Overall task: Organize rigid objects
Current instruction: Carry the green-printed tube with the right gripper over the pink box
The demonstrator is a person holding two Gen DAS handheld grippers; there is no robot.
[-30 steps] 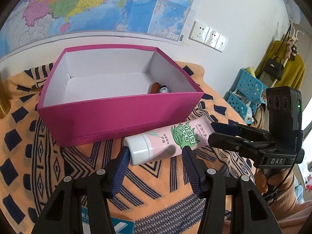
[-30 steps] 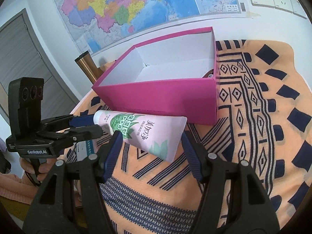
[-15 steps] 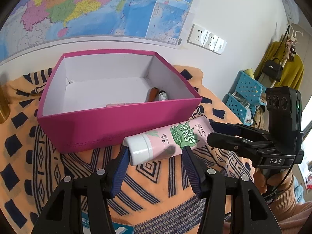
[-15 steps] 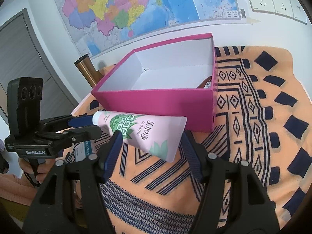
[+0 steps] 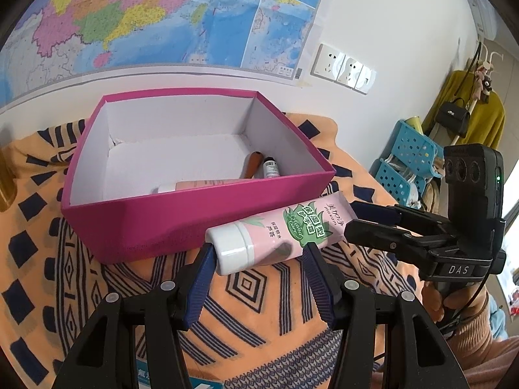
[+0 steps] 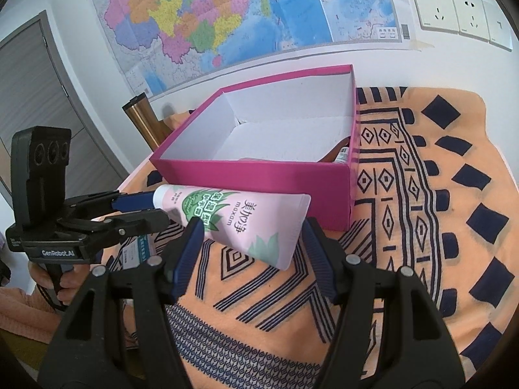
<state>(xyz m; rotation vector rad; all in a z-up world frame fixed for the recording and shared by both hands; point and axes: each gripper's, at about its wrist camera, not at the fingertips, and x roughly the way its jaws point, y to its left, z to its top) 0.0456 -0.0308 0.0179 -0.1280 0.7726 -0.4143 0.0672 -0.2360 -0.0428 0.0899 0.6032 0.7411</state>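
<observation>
- The pink tube [image 5: 279, 236] is the thing in hand: it hangs in the air just in front of the magenta box [image 5: 181, 223], above the orange patterned cloth [image 5: 266, 298], carried at both ends. The left gripper [image 5: 258, 256] has its jaws closed on the white-capped end, and the right gripper [image 6: 248, 230] has its jaws set somewhat wider, clamped across the flat crimped end.
- To do this step well, I judge that both hands should rise together so the tube clears the near wall of the box, then travel over the rim and come down onto the bare white floor (the left half of the box looks free). Keeping the tube level matters, since one end lifting faster would twist it in the pads.
- Letting go should come only once the tube lies on the floor; opening both sets of jaws at about the same time would keep it from swinging against the wall.
- The magenta box, open-topped and white inside, already holds three things along its right and near sides: a pale pink tube [image 5: 201, 184] lying against the near wall, an orange-brown handle-like piece [image 5: 251, 165], and beside that a small dark-capped bottle [image 5: 271, 168] (its label is too small to read).
</observation>
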